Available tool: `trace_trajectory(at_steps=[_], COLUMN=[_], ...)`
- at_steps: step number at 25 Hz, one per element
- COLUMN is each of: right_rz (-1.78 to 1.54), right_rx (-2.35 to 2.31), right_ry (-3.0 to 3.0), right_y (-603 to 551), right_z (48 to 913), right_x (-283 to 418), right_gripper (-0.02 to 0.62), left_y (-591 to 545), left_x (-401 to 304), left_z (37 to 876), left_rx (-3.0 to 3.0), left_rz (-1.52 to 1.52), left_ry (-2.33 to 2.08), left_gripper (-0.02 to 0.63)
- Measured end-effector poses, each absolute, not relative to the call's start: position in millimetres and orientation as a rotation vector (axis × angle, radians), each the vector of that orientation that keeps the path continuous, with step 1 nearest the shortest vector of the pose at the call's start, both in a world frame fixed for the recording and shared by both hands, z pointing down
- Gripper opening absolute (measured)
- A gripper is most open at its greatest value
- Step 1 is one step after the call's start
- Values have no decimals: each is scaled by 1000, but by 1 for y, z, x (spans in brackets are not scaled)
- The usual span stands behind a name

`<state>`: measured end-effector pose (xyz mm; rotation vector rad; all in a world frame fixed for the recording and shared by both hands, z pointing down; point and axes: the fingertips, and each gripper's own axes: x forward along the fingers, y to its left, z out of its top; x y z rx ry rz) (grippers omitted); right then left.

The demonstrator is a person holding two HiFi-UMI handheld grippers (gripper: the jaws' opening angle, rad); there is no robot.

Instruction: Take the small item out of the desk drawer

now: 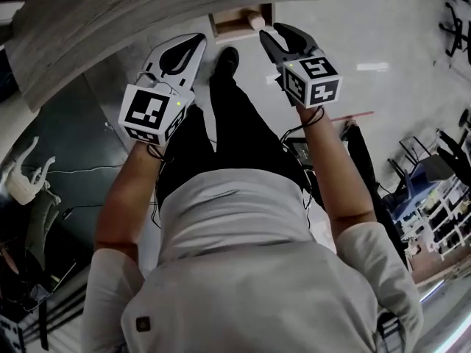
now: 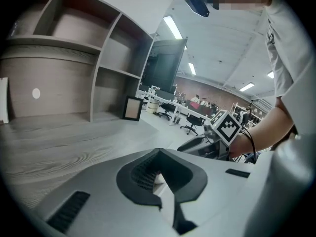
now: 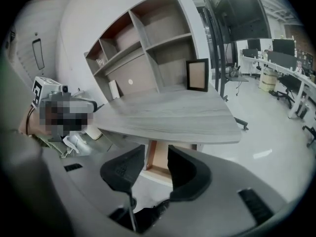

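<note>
Two grippers hang in front of a grey wooden desk (image 1: 110, 20), one in each of the person's hands. The right gripper (image 3: 155, 154) has its dark jaws standing apart with nothing between the pads. Through the gap its own view shows a slice of the open drawer (image 1: 234, 28) under the desk edge, with only part of the wooden inside showing and its contents blocked by the jaws. The left gripper (image 2: 158, 154) has its jaws brought together at the tips. A pale patch shows in the hollow between its pads, but I cannot tell whether that is part of the tool or something else. Its view looks across the desktop and does not reach the drawer.

From the head view the drawer sticks out below the desk, partly covered by the desktop, and the small item (image 1: 256, 22) lies inside it as a pale rounded shape, too small to identify. The right gripper's tips are just beside the drawer front, apart from the item. The person's body fills the lower half of that view. Shelves (image 3: 148, 48) and a picture frame (image 3: 197, 74) stand at the back of the desk.
</note>
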<state>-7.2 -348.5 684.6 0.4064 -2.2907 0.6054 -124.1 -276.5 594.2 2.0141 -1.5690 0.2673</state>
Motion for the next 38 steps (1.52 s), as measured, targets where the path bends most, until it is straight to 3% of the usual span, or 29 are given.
trace_trajectory(at_steps=[18,38], right_rz=[647,599], right_rx=[388,375], right_ry=[-2084,-1939], right_y=[-350,-357], right_z=[812,877], right_x=[8,-5], right_gripper=[209,238], left_y=[-283,-293], left_x=[-106,-99], left_z=[684,723], left_rx=[1941,1900], left_rz=[343,360], left_ry=[-1475,-1441], left_gripper=[11,11])
